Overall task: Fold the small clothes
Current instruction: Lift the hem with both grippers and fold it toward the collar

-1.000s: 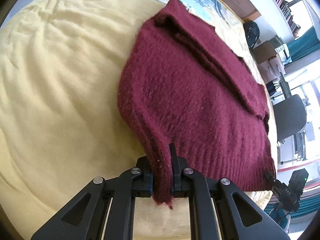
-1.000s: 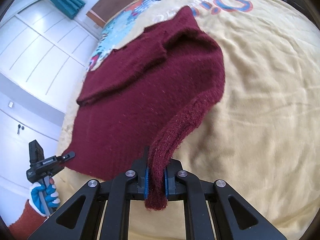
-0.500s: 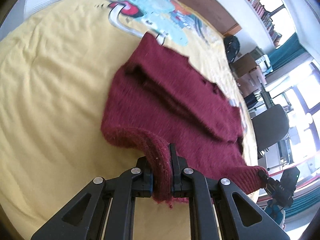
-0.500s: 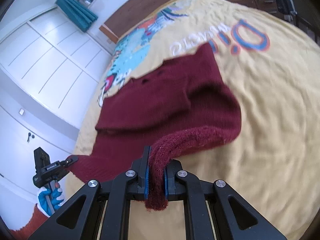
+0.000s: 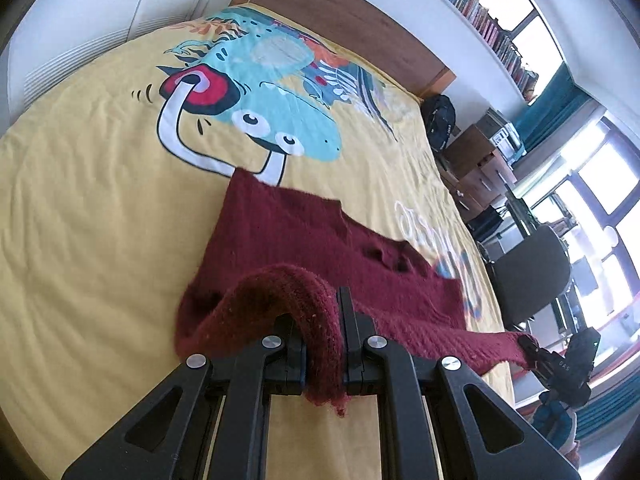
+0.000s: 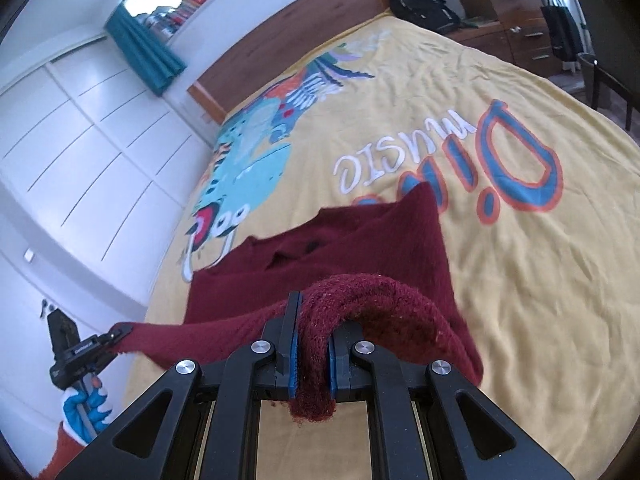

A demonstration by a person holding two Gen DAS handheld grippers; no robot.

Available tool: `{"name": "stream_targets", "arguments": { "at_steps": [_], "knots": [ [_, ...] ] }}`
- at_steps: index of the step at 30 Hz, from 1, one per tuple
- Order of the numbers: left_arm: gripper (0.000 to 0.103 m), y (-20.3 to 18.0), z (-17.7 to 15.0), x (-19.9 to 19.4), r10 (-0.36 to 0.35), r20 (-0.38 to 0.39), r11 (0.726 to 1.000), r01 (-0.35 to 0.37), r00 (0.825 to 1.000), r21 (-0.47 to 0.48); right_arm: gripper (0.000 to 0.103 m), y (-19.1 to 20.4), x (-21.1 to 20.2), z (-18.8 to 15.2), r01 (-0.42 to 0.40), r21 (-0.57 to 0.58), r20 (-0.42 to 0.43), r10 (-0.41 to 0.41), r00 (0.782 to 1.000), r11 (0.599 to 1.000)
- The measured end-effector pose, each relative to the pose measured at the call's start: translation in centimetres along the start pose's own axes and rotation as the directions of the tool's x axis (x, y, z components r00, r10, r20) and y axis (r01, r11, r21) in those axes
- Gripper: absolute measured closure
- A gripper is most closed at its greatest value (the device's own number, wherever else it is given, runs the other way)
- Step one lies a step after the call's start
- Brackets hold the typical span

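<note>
Sweater (image 5: 288, 240): one; tools: two.

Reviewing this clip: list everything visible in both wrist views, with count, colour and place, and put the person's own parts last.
sweater: 1, dark red, on the bedspread, near hem lifted by both grippers
bedspread: 1, yellow with a cartoon print and lettering, covers the bed
headboard: 1, brown wood, far end of the bed
backpack: 1, black, by the headboard
drawers: 1 unit, brown wood, beside the bed
chair: 1, dark, beside the bed
curtain: 1, teal, at the window
wardrobe: 1, white, along the wall
left gripper: 1, black, shut on the hem
right gripper: 1, black with blue pads, shut on the hem
hand: 1, blue-and-white glove, holding the left gripper
</note>
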State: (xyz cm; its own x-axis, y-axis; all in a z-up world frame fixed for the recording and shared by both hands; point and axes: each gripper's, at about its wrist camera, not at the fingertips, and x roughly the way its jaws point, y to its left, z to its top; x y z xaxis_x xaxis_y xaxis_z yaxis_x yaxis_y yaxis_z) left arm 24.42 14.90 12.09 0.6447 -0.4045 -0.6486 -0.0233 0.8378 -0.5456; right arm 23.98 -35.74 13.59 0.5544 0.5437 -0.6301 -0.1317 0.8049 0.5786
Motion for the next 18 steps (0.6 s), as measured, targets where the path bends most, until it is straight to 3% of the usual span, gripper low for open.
{"name": "stream_targets", "arguments": {
  "at_steps": [9,18],
  "knots": [
    [0.094,2.1,3.5,8.0,0.085,-0.049,0.996,-0.085,0.995,0.003,0.093,-2.8,7.7,3.3,0.096,0.033,-0.048,-0.095,0.994,0.995],
    [0.092,4.3,4.9,14.5,0.174,-0.139,0.985,-0.175,0.975,0.008,0.09,-5.1,13.0,4.3,0.157,0.068,-0.099,-0.15,0.984,0.985]
  ]
}}
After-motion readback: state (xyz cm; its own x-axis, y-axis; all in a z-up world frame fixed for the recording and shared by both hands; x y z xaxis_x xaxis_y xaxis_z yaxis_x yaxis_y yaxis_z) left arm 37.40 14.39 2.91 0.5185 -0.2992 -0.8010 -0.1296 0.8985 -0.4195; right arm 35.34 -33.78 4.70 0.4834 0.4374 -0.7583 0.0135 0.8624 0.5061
